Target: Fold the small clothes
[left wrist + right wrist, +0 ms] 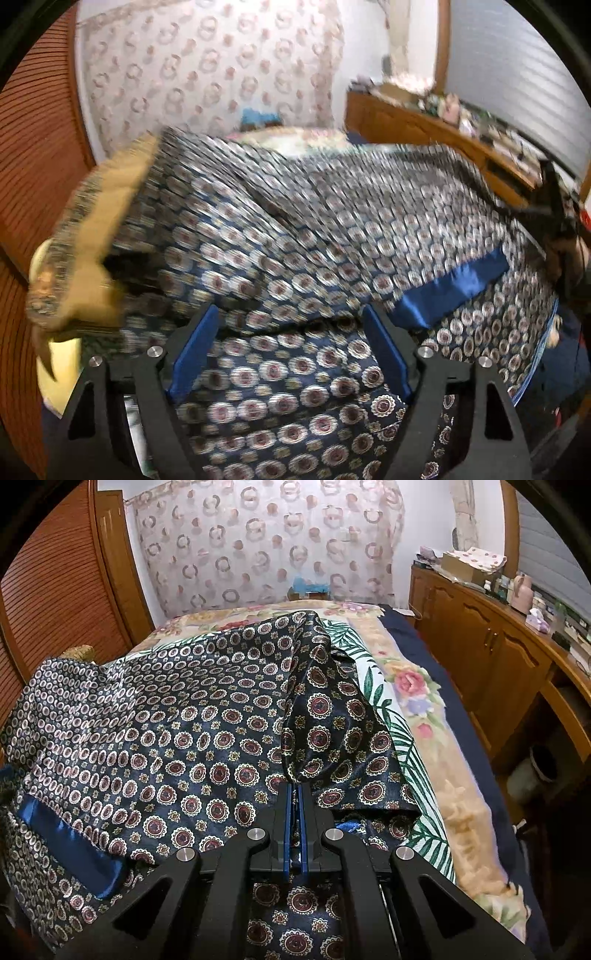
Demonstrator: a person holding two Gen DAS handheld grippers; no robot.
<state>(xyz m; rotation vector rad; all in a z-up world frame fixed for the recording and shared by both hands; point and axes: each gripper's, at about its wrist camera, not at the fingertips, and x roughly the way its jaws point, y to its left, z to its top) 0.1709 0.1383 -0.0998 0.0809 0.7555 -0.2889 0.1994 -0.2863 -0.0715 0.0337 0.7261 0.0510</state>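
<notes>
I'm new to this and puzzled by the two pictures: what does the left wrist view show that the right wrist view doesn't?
Left only: the left gripper, jaws open over the cloth, nothing pinched.
Right only: the right gripper, jaws shut on a fold of the garment; the floral blanket.
Both: the garment's blue band, the curtain, the wooden cabinet.

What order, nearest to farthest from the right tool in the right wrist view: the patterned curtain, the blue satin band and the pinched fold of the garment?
1. Pinched fold of the garment, rising straight from the right tool, which is shut on it.
2. Blue satin band, low on the left.
3. Patterned curtain, on the far wall beyond the bed.
</notes>
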